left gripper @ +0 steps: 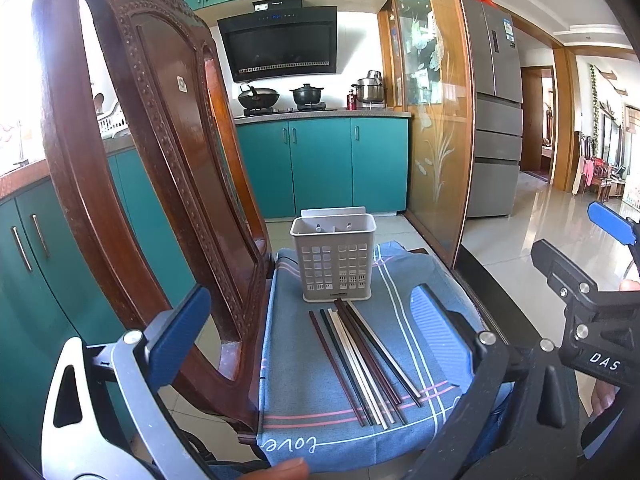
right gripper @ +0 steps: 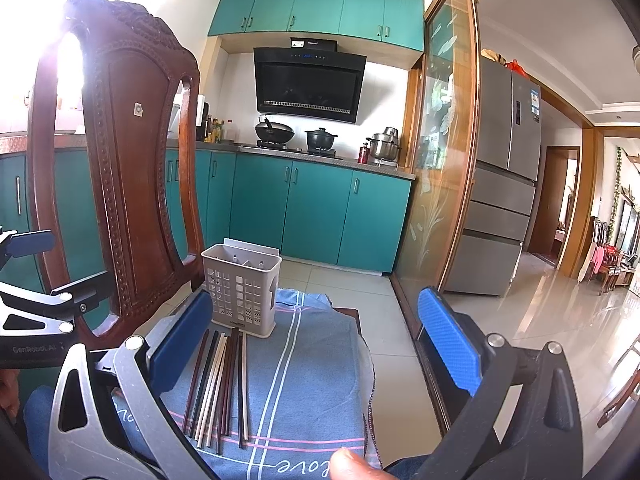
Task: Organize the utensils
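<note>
Two tools are hovering wide open and holding nothing: I am keeping my left tool [left gripper: 308, 344] above the near end of the chopsticks [left gripper: 362, 364], and my right tool [right gripper: 316, 344] just to their right over the blue cloth [right gripper: 304, 380]. A fingertip [right gripper: 352, 465] is showing at the bottom edge of each view. Several chopsticks, dark red, black and cream, are lying side by side on the cloth, which is covering a chair seat. Their far tips are almost touching the base of a grey slotted holder [left gripper: 334, 258] that is standing upright and empty. Behind it the carved wooden chair back [left gripper: 160, 152] is rising on the left, with teal cabinets [left gripper: 320, 164] beyond.
</note>
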